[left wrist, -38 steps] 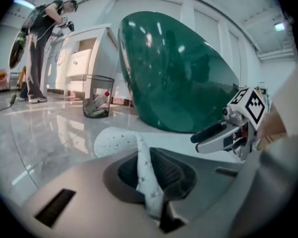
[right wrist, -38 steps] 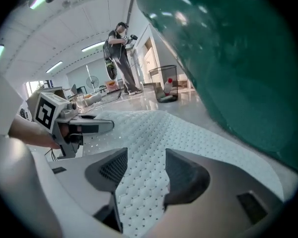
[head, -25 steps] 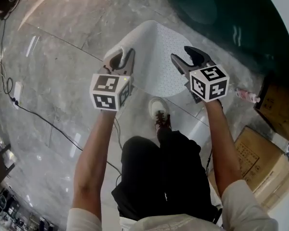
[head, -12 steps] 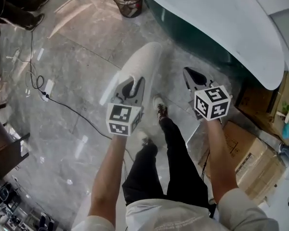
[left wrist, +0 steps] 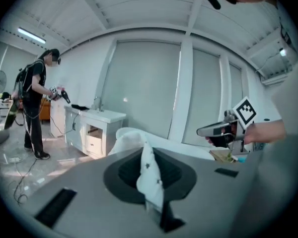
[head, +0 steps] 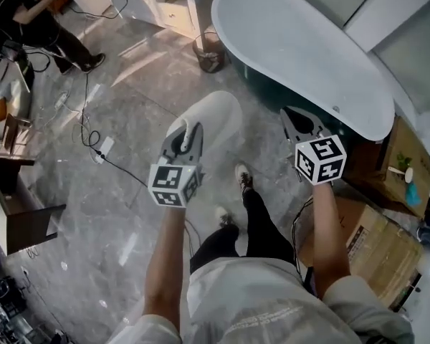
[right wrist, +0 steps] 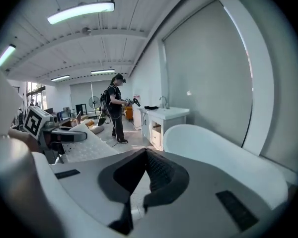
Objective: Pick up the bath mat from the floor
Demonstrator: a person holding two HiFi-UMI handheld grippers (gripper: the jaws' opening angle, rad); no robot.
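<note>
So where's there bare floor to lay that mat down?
The widest bare floor lies between the power strip on the left and the bin by the bathtub. Another free patch sits lower left, beside the dark furniture. Crowded: cardboard boxes on the right, a person at top left.

The mat (head: 216, 115) hangs from my left claw (head: 189, 129). The tub (head: 301, 41) sits behind my right claw (head: 292, 115). A bin (head: 209, 53) stands by the tub's left end.
</note>
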